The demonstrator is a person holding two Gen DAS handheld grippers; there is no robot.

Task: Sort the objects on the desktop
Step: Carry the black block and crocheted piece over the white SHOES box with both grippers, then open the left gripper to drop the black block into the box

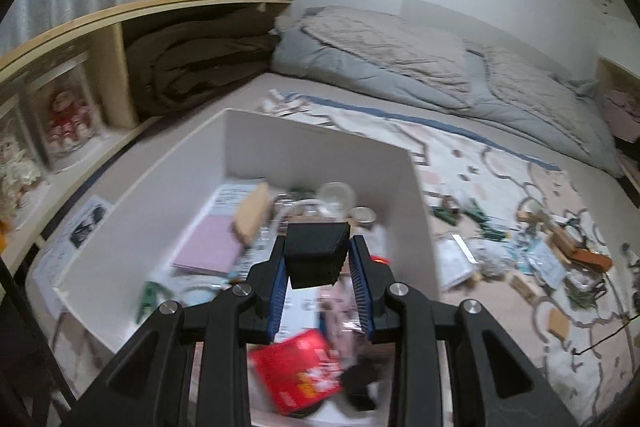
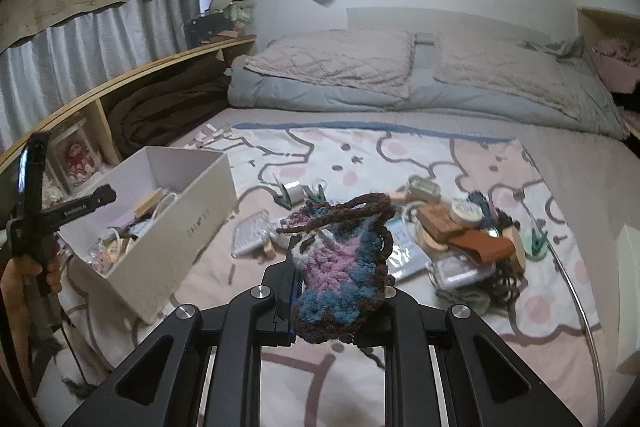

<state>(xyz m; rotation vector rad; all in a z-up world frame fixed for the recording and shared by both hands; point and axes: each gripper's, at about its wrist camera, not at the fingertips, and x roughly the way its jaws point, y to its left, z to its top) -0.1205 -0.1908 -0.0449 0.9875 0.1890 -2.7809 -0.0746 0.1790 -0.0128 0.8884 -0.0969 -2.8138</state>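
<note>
My left gripper (image 1: 318,247) is shut on a small black box (image 1: 316,253) and holds it above the white storage box (image 1: 260,135), which holds a pink notebook (image 1: 208,249), a red packet (image 1: 298,371), a wooden block and several small items. My right gripper (image 2: 340,255) is shut on a crocheted pouch (image 2: 340,263) of pink, blue and brown yarn, held above the bed blanket. The white box (image 2: 176,227) lies to its left. A pile of loose objects (image 2: 464,235) lies on the blanket to its right.
The left gripper's handle and the hand holding it (image 2: 32,227) show at the left edge of the right wrist view. A wooden shelf (image 2: 120,83) with a folded brown blanket runs along the left. A grey duvet (image 2: 400,83) lies at the back. Green clips (image 2: 316,193) lie on the blanket.
</note>
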